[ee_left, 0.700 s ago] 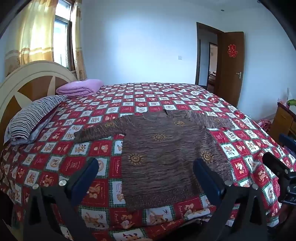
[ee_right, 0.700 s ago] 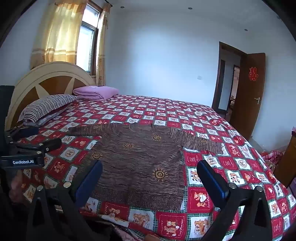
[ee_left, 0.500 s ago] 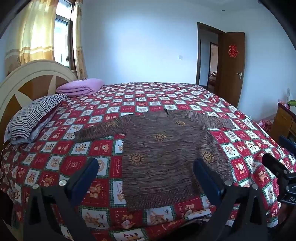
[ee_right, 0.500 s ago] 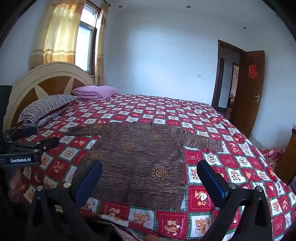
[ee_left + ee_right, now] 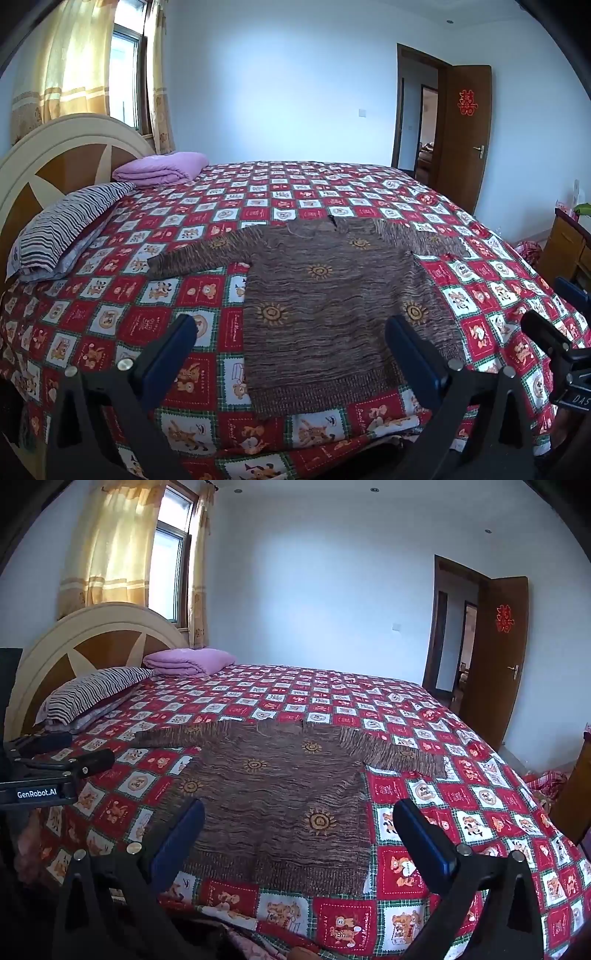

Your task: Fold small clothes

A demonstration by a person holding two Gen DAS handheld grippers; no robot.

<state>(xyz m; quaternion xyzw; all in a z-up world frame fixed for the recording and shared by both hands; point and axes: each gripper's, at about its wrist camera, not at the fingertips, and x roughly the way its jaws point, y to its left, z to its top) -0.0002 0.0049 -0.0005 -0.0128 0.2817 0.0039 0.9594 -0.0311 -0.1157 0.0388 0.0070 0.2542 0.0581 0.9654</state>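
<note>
Left gripper point(image 5: 290, 347) and right gripper point(image 5: 299, 830) both gape wide, empty, touching nothing. Brown sweater point(image 5: 332, 306) lies flat at twelve o'clock, sleeves spread, on the bedspread point(image 5: 110, 295).

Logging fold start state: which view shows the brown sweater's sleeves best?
The left wrist view: the brown sweater lies flat there, both sleeves spread across the bedspread. The right wrist view shows the sweater at a slant, its far sleeve foreshortened.

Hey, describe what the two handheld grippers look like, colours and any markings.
Both are black frames with silver screws and blue-padded fingers. The left gripper carries a white "GenRobot.AI" label; the right gripper shows the white letters "DAS", the rest cut off. No cables visible.
</note>
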